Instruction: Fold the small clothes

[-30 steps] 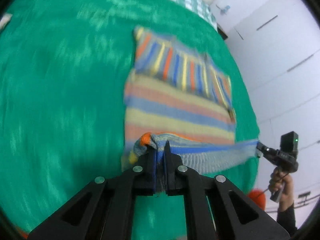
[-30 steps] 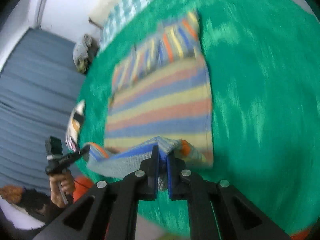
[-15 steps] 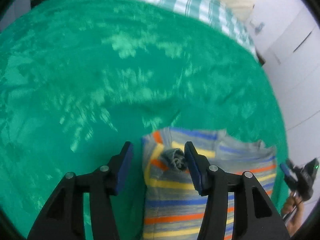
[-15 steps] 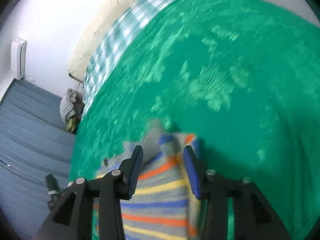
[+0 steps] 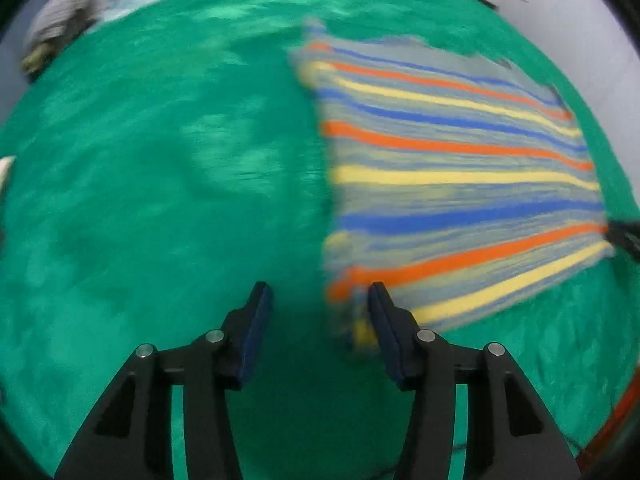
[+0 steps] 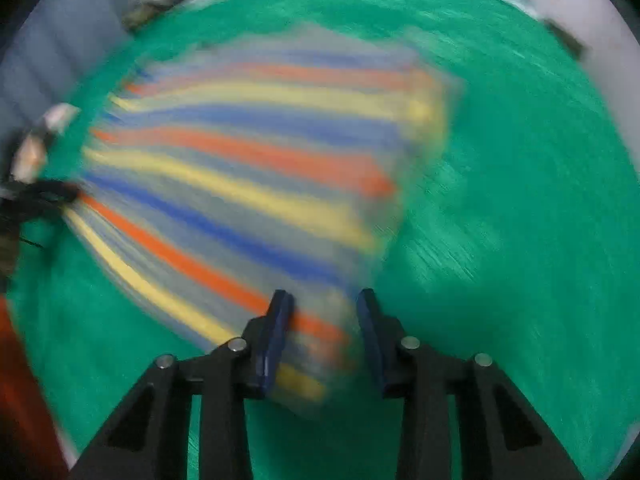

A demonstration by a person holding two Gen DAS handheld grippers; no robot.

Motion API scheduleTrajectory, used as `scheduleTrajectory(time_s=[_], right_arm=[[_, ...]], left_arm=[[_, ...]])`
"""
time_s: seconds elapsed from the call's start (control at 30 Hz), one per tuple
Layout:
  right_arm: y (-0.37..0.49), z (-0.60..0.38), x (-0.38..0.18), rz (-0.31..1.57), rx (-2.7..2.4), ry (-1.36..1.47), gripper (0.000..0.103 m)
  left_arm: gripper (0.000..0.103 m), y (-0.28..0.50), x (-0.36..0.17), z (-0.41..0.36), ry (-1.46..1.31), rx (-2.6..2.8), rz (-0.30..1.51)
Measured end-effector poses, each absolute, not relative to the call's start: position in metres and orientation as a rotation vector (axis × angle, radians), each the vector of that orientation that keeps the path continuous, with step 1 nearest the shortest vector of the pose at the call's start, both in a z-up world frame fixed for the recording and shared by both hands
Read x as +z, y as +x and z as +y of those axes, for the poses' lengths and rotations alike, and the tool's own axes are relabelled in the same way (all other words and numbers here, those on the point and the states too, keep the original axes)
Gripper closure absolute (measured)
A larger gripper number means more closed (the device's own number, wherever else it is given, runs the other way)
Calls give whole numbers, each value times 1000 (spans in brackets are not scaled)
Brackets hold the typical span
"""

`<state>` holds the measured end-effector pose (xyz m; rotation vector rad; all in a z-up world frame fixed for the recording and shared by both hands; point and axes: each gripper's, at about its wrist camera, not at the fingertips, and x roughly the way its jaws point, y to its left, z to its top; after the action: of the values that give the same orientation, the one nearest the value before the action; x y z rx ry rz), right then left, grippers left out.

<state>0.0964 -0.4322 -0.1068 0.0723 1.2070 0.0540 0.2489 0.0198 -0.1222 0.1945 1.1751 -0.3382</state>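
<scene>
A small knit garment with orange, yellow and blue stripes (image 5: 452, 184) lies folded flat on the green bedspread (image 5: 160, 200); both views are blurred by motion. My left gripper (image 5: 316, 300) is open and empty, with the garment's near left corner beside its right finger. My right gripper (image 6: 324, 308) is open and empty above the garment's near right corner (image 6: 256, 200). The other gripper's tip shows at the edge of each view, at the garment's far side.
The green bedspread (image 6: 520, 200) stretches around the garment on all sides. A checked sheet and a bundle of cloth (image 5: 60, 28) lie at the head of the bed. An orange-red object (image 6: 20, 400) sits at the near edge.
Both grippers carried the garment's near edge over to its far edge, opened and let go. Since then both have pulled back toward me, so the whole folded garment is in view.
</scene>
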Motion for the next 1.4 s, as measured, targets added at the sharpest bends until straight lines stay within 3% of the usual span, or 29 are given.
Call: scheduleTrajectory(time_s=[0.13,0.27,0.5,0.63,0.7,0.73,0.77,0.8,0.87,1.17,1.4], right_arm=[[64,-448,-80,1115,16,152,61],[63,-472,-74,1033,3,325,51],[134,-523,-89,1030,106,627,51],[168,-530,-100,1038,166,716,45],[198,-528,-108,1043,172,714,45],[206,-526,-109,1041,175,708,45],[219,-525,-110,1037,180,706,45],[223,-525,-111,1039,187,708,47],[238,-520,-111,1063,161,663,95],[279,-420,-19,962,327,532,95],[348,-270,-39,1016,449,437,95]], left_arm=[[34,230,-79,10,200,-363,1033],[19,201,-57,-66,257,-549,909],[21,140,-115,-238,516,-883,871],[25,134,-130,-281,563,-923,790],[34,136,-132,-293,564,-955,762],[52,140,-132,-293,552,-966,761],[81,144,-131,-294,527,-973,767],[95,149,-130,-292,499,-955,776],[97,157,-117,-265,389,-948,787],[97,193,-53,-90,-53,-663,740],[97,206,-84,13,-171,-398,836]])
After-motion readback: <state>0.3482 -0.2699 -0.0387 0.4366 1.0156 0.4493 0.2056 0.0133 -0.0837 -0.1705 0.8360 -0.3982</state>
